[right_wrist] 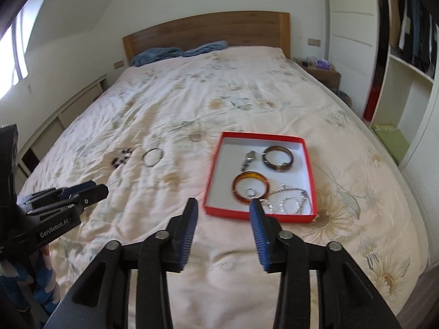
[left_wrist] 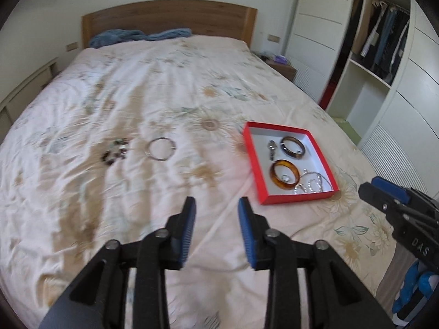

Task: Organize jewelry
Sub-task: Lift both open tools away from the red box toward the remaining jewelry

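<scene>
1. The left gripper (left_wrist: 216, 205) is seen held above the bedspread (left_wrist: 137, 96) with its jaws parted and nothing between the blue pads.
2. The right gripper (right_wrist: 223, 208) is likewise seen held above the bed, its jaws apart and empty; its right fingertip is lined up in front of the near edge of the red box (right_wrist: 312, 170).
3. Each gripper is caught in the other's view: the right one at the right edge (left_wrist: 384, 192), the left one at the left edge (right_wrist: 87, 190).
4. Inside the red box, an amber bangle (right_wrist: 251, 187) is laid near the front, with a small ring (right_wrist: 251, 192) inside its loop.
5. A dark brown bangle (right_wrist: 278, 159) is placed behind it, and a small watch (right_wrist: 248, 159) lies to its left.
6. A silver chain (right_wrist: 290, 200) is heaped in the front right corner of the box.
7. Left of the box, on the bedspread, a thin silver bangle (left_wrist: 160, 148) and a dark beaded bracelet (left_wrist: 115, 152) are left lying just beside each other.
</scene>
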A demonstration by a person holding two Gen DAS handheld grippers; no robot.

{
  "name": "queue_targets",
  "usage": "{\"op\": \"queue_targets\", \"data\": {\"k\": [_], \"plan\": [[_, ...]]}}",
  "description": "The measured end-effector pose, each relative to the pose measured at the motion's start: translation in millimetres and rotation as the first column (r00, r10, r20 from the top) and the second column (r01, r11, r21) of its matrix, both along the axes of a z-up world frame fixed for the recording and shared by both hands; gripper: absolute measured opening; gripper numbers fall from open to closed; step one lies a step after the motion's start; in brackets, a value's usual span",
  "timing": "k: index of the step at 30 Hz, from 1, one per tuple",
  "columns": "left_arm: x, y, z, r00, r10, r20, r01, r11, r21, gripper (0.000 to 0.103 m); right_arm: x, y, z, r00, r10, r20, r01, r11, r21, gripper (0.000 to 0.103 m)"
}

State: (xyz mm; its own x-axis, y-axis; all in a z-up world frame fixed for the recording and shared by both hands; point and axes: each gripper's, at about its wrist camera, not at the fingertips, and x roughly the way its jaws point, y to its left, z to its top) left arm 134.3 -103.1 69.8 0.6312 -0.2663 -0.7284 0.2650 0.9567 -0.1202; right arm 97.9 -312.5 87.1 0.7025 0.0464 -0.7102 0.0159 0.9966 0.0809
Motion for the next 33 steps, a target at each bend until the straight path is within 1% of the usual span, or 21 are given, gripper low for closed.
{"op": "queue_targets", "data": {"k": [8, 14, 18, 23, 28, 33], "plan": [[-49, 44, 3, 0.996, 0.082, 0.022, -0.083, 0.996, 0.017, 0.034, -36, 51, 5, 0.998, 0.060, -0.015, -0.062, 0.994, -0.094, 0.043], [-67, 62, 7, 0.992, 0.120, 0.030, -0.120, 0.993, 0.003, 0.034, -60, 80, 9, 0.995, 0.098, -0.007, -0.098, 0.977, -0.187, 0.050], [-65, 68, 1, 0.989, 0.145, 0.021, -0.145, 0.989, 0.003, 0.034, -60, 90, 7, 0.992, 0.124, -0.010, -0.123, 0.969, -0.215, 0.051], [-50, 70, -16, 0.984, 0.177, -0.006, -0.177, 0.984, 0.000, 0.034, -49, 100, 3, 0.987, 0.162, 0.000, -0.156, 0.952, -0.264, 0.051], [-30, 71, -28, 0.981, 0.194, -0.016, -0.194, 0.981, -0.007, 0.034, -32, 105, 1, 0.983, 0.185, 0.006, -0.175, 0.939, -0.296, 0.051], [-13, 75, -40, 0.977, 0.209, -0.035, -0.209, 0.978, -0.009, 0.034, -12, 111, -6, 0.978, 0.208, -0.007, -0.200, 0.933, -0.300, 0.051]]}}
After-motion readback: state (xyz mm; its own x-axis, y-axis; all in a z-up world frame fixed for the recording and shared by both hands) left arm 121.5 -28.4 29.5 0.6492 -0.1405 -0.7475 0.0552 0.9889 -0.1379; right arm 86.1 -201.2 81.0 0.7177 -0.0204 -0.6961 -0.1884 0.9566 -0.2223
